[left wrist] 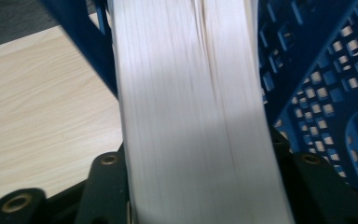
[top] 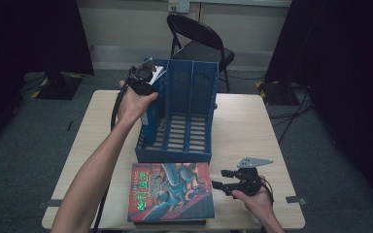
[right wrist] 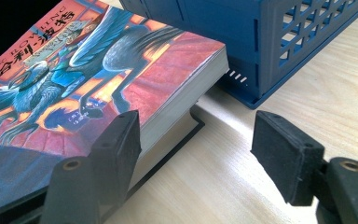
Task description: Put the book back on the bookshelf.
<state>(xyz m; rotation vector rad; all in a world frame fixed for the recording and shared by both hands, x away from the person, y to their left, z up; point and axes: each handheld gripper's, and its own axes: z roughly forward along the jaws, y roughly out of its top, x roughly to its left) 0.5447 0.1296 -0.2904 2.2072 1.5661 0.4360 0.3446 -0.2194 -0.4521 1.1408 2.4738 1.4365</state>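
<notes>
While left gripper [top: 143, 77] straddles upright book [left wrist: 191, 112], right gripper [right wrist: 196, 144] gapes empty, beside red book's [right wrist: 98, 74] edge.

A: What stands in the blue plastic three-slot file rack [top: 189, 104]?

B: A thick book with a blue cover and white page edges [left wrist: 191, 112], upright in the rack's leftmost slot, its fore-edge facing up and out.

A: And in front of the rack?

B: A red-and-blue illustrated paperback [top: 171, 191] lies flat, cover up, just before the rack's front lip. It rests on a darker flat book [right wrist: 168, 144] whose edge juts out beneath it.
</notes>
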